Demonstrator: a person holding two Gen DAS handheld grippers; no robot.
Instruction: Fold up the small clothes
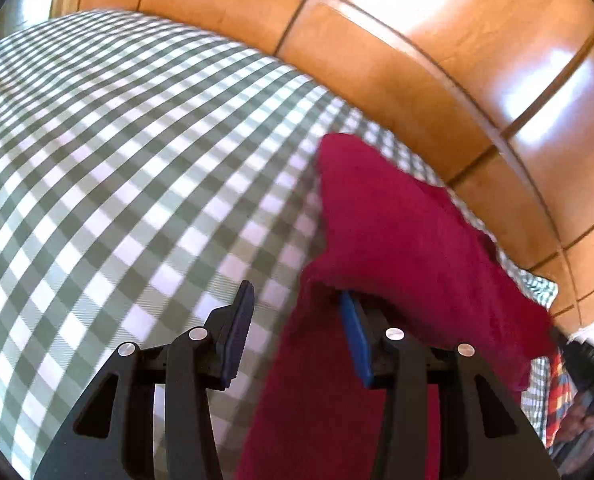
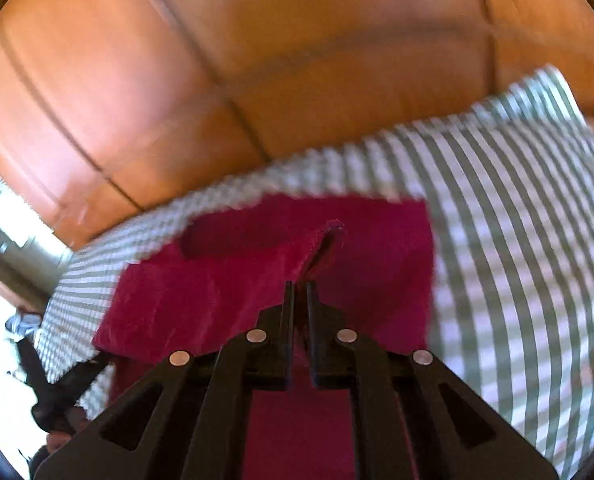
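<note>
A: Where is the red cloth (image 2: 257,280)?

B: On the checked sheet (image 1: 117,140), near the edge by the orange tiled floor (image 1: 417,40). Part of it lies flat and part is lifted off the sheet.

A: What about the right gripper (image 2: 300,286)?

B: Its jaws are together, pinching a raised fold of the red cloth. The fold stands up just past the fingertips, and more cloth hangs below between the fingers.

A: And the left gripper (image 1: 297,300)?

B: Its jaws stand apart. The cloth is draped over the right-hand finger (image 1: 357,340), whose blue pad shows beneath the fabric. The other finger (image 1: 237,328) is bare, over the sheet. The pads do not press the cloth between them.

A: Anything else nearby?

B: A plaid garment (image 1: 561,396) sits at the right edge of the left wrist view, too blurred to describe further.
</note>
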